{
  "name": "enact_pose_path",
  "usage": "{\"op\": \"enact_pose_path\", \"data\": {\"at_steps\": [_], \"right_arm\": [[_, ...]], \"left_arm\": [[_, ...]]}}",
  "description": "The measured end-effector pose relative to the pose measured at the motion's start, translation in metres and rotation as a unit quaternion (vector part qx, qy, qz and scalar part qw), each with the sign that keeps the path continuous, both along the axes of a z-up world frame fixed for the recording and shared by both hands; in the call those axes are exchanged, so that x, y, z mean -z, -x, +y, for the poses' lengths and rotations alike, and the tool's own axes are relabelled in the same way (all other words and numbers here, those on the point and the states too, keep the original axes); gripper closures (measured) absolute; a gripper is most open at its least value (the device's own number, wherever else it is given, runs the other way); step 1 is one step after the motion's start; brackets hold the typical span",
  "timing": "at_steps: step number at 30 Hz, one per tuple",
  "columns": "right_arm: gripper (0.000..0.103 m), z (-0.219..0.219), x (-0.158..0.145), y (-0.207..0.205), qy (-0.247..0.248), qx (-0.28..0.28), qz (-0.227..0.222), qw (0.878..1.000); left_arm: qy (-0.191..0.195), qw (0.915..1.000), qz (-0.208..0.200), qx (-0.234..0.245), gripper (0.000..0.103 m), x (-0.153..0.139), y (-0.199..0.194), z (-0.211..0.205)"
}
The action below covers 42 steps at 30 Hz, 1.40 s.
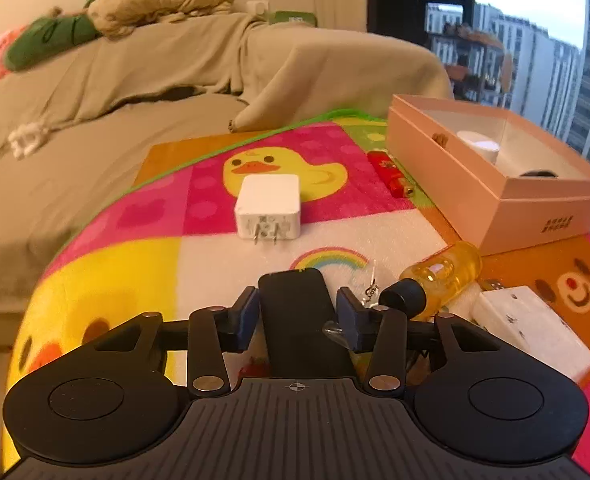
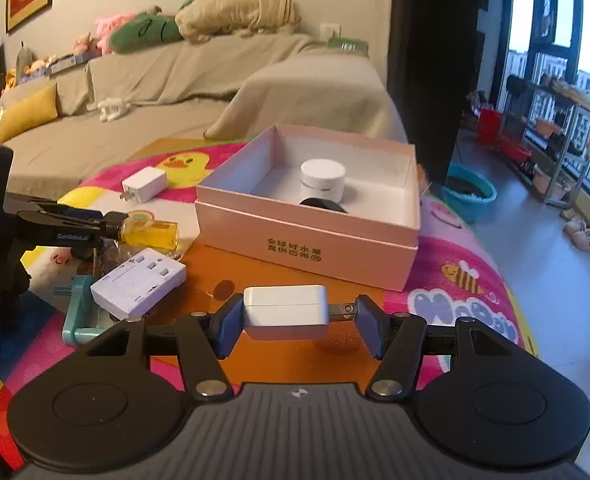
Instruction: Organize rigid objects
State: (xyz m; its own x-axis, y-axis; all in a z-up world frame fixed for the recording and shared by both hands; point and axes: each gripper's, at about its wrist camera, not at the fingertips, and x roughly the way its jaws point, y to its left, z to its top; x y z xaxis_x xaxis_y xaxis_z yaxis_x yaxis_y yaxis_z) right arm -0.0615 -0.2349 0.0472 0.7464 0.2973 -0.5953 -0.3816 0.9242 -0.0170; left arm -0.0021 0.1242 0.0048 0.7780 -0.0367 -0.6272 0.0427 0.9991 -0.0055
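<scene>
You had soft daylight coming from the window (image 2: 555, 60) on the right, its sky nearly blown out, while the room stayed dim and warm-toned. Both fisheye views bent straight lines hard at the edges. The sofa (image 1: 135, 80) smeared with motion blur in the left wrist view. A faint shadow lay inside the pink box (image 2: 409, 184).

On the mat (image 2: 475, 240) the box (image 2: 307, 240) sits at twelve o'clock in the right wrist view, a round container (image 2: 321, 180) inside it. A charger (image 2: 145, 185) lies at eleven, the bottle (image 2: 151, 230) and power strip (image 2: 139, 282) at nine, the strip nearer. A sofa (image 2: 175, 80) stands behind
</scene>
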Motion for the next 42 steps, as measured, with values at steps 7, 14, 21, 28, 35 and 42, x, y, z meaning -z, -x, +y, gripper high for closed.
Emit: {"op": "enact_pose_path", "data": {"at_steps": [7, 14, 21, 28, 35, 42], "right_arm": [[0.044, -0.008, 0.001, 0.024, -0.003, -0.013, -0.015, 1.000], [0.044, 0.004, 0.021, 0.029, -0.003, -0.023, -0.003, 1.000], [0.043, 0.022, 0.047, 0.031, 0.050, -0.034, -0.016, 0.998], [0.036, 0.020, 0.056, 0.028, 0.038, -0.029, -0.002, 0.999], [0.026, 0.011, 0.058, 0.021, 0.011, -0.015, 0.014, 1.000], [0.026, 0.015, 0.056, 0.017, 0.002, -0.022, 0.026, 0.999]], "left_arm": [[-0.032, 0.9989, 0.023, 0.024, 0.059, -0.005, 0.043, -0.005], [0.162, 0.9861, 0.006, -0.036, 0.060, 0.001, 0.071, 0.041], [0.047, 0.9988, 0.008, 0.002, 0.052, -0.003, 0.066, 0.006], [-0.007, 0.9990, 0.002, 0.044, 0.049, 0.003, 0.057, -0.025], [-0.021, 0.9980, 0.015, 0.058, 0.048, 0.002, 0.069, -0.014], [-0.024, 0.9988, -0.001, 0.043, 0.052, 0.004, 0.077, -0.004]]}}
